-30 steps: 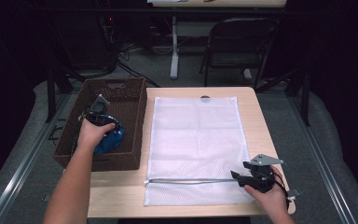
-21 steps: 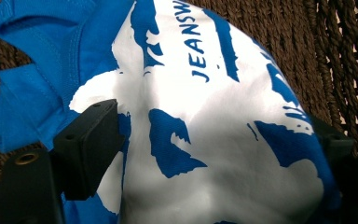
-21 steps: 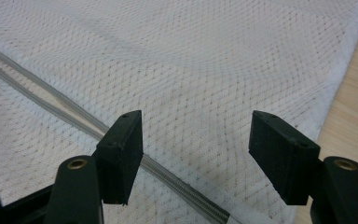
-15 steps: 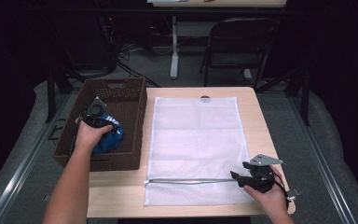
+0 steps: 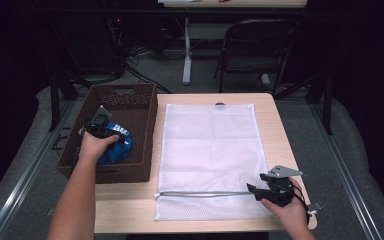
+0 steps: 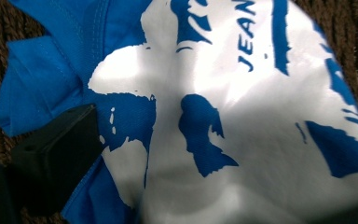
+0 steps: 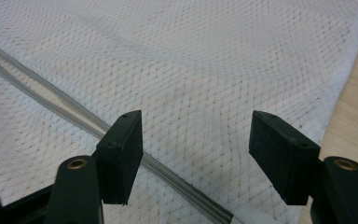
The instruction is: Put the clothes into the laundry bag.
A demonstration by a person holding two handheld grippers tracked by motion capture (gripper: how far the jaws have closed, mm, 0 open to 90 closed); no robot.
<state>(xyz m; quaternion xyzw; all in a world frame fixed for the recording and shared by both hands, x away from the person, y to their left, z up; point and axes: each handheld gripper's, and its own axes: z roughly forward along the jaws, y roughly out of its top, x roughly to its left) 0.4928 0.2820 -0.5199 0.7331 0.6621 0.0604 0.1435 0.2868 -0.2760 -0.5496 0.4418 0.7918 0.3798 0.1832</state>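
Note:
A blue garment with white print (image 5: 117,152) lies bunched in the brown wicker basket (image 5: 152,130). My left gripper (image 5: 120,138) is down on it, and its jaws have just been opening. In the left gripper view the garment (image 6: 242,93) bulges between wide-apart jaws, with one black finger (image 6: 56,158) at the lower left. A white mesh bag (image 5: 210,150) lies flat on the table, its grey zipper (image 5: 205,194) along the near edge. My right gripper (image 5: 251,188) hovers open at the zipper's right end; the mesh and zipper (image 7: 74,116) show between its jaws (image 7: 196,140).
The wooden table (image 5: 275,135) has bare strips to the right of the bag and along its front. The basket hangs over the table's left edge. A folding chair (image 5: 255,45) and a table leg (image 5: 186,55) stand behind the table on grey floor.
My left hand and gripper have shifted slightly left and down over the garment in the basket. The right gripper and the mesh bag have stayed put.

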